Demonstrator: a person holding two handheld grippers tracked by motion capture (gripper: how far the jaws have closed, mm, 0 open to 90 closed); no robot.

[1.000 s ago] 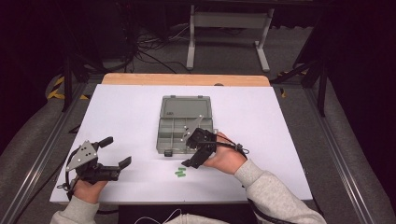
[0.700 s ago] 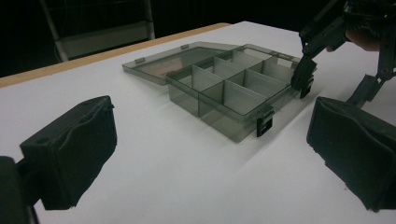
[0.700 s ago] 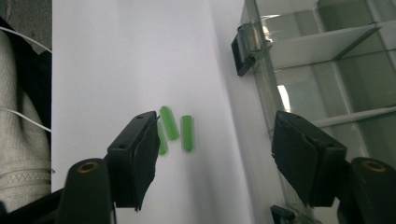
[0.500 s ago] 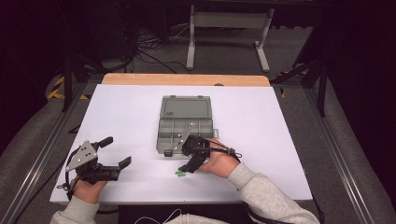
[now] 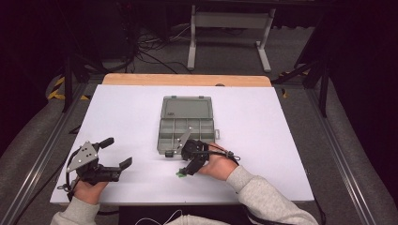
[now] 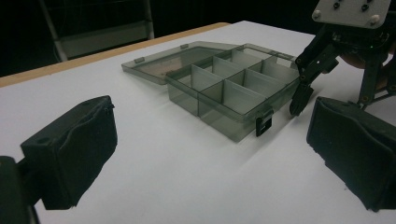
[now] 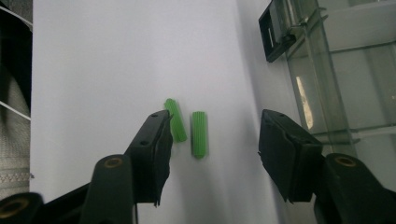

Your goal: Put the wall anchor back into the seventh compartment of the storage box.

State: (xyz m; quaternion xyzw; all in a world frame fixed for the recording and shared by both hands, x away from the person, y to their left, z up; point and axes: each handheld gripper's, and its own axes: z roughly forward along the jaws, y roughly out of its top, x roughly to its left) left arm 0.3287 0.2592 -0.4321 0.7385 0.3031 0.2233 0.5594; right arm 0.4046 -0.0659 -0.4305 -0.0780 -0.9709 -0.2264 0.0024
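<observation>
White tabletop [image 5: 281,140] holds an open compartment box [image 5: 187,129]. Just before it, the right gripper [image 7: 212,149] is spread over two green wall plugs [image 7: 199,133]; better to centre on one, then close squarely. Left gripper [image 5: 119,152] rests released, empty.

A: The white table [image 5: 263,122] is lit evenly from above, bright and flat; the floor and the far room fall off into near black.

B: Shadows?

A: Soft and short. In the left gripper view a faint one lies under the near wall of the box [image 6: 233,93]. In the right gripper view the two green pegs [image 7: 198,133] cast thin, pale shadows.

B: Sharpness?

A: The high view is soft and a little grainy. In the gripper views the near jaws are blurred; the box and pegs are crisper. A bright streak of glare sits on the clear box wall [image 7: 303,100], and the table looks bluish there.
</observation>
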